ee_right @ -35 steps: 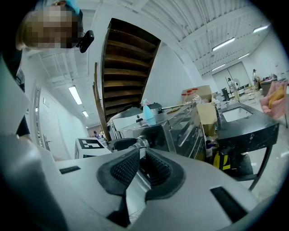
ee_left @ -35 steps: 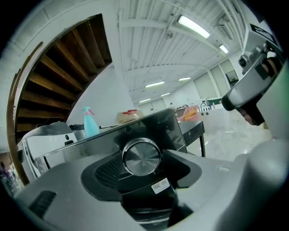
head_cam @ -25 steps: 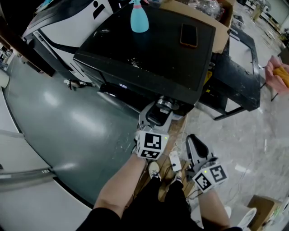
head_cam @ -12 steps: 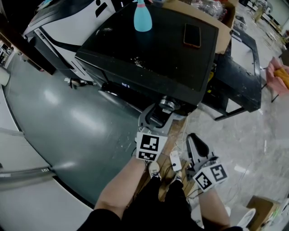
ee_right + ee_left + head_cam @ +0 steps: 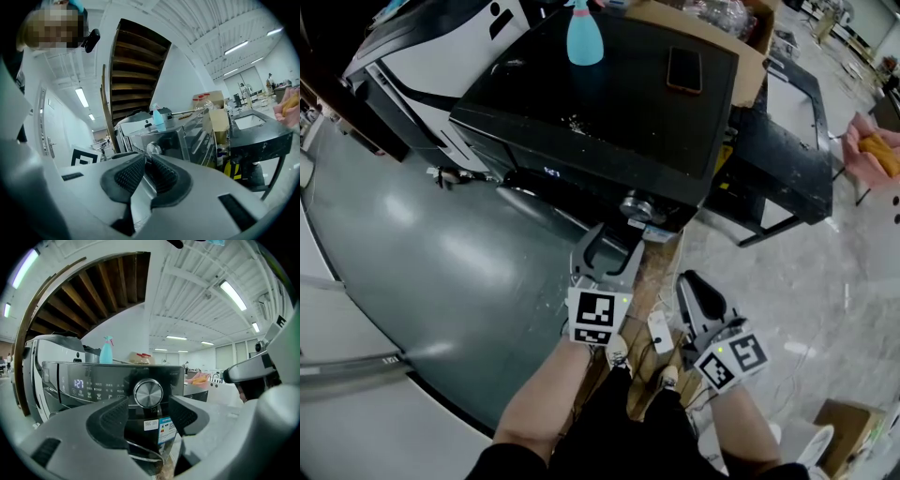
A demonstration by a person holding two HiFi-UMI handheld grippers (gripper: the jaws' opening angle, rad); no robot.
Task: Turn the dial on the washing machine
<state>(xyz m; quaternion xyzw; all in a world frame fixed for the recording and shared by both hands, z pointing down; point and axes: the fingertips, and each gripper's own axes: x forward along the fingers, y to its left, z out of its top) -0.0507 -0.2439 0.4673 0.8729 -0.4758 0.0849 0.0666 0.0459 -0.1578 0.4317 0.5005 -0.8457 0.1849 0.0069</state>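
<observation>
The black washing machine (image 5: 609,112) stands in front of me, its silver dial (image 5: 636,206) on the front panel near the right corner. My left gripper (image 5: 607,249) hovers just short of the dial and is open, with nothing between its jaws. In the left gripper view the dial (image 5: 148,393) shows beyond the open left gripper (image 5: 150,409), apart from both pads, beside a lit display (image 5: 78,383). My right gripper (image 5: 698,298) hangs lower right, away from the machine. In the right gripper view the right gripper (image 5: 147,168) is shut on nothing.
A blue spray bottle (image 5: 584,37) and a phone (image 5: 685,68) lie on the machine's top, with a cardboard box (image 5: 741,28) behind. A black stand (image 5: 787,159) sits to the right. A person's hand (image 5: 872,155) with something orange is at the far right.
My left gripper has drawn back from the dial toward me; earlier its jaws were at the dial, now they are apart from it. The right gripper has hardly moved.
</observation>
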